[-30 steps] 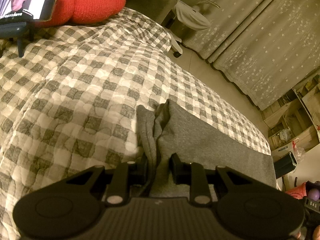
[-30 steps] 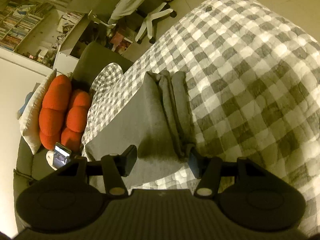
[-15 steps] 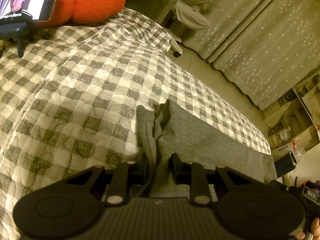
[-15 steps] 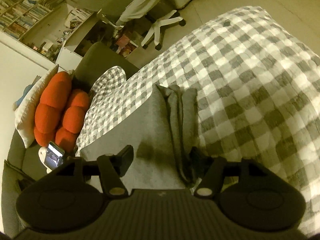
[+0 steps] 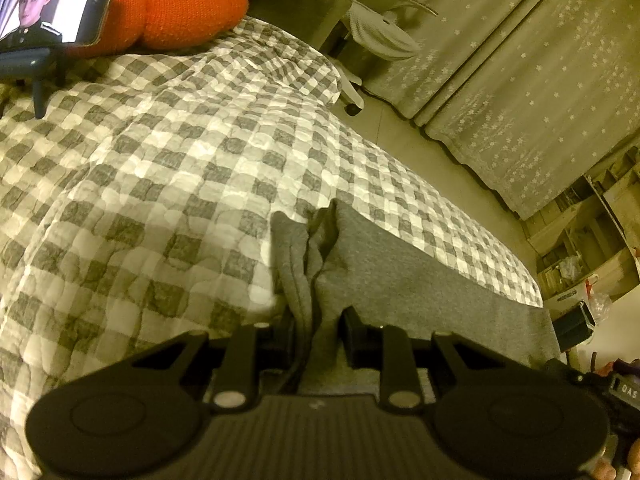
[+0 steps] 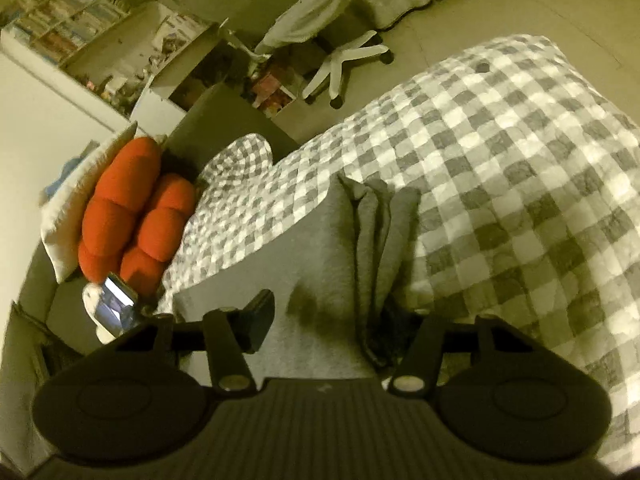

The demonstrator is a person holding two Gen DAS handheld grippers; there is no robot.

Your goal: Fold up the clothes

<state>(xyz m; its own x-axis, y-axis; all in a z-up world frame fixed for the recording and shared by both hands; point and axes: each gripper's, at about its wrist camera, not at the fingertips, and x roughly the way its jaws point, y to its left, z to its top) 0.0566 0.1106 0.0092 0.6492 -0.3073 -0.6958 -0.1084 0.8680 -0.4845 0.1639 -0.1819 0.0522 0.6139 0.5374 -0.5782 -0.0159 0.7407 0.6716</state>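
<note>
A grey garment (image 5: pixel 420 280) lies folded on the checked quilt, with its layered folded edge (image 6: pixel 376 240) bunched along one side. My left gripper (image 5: pixel 318 320) is shut on that bunched edge, and the cloth stands up between its fingers. My right gripper (image 6: pixel 332 316) straddles the same garment (image 6: pixel 320 248) from the other end. Its jaws are closing with the fold between them. The left finger (image 6: pixel 260 312) stands apart from the cloth, and the right finger is half hidden behind the fold.
The checked quilt (image 5: pixel 160 180) covers the bed all around. A red cushion (image 5: pixel 180 8) and a phone on a stand (image 5: pixel 52 0) sit at the head end. An office chair (image 6: pixel 320 40), shelves (image 6: pixel 80 12) and curtains (image 5: pixel 520 80) lie beyond the bed's edge.
The right gripper has rolled a little and edged in along the garment, so the fold sits deeper between its jaws. The left gripper and its hold are unchanged.
</note>
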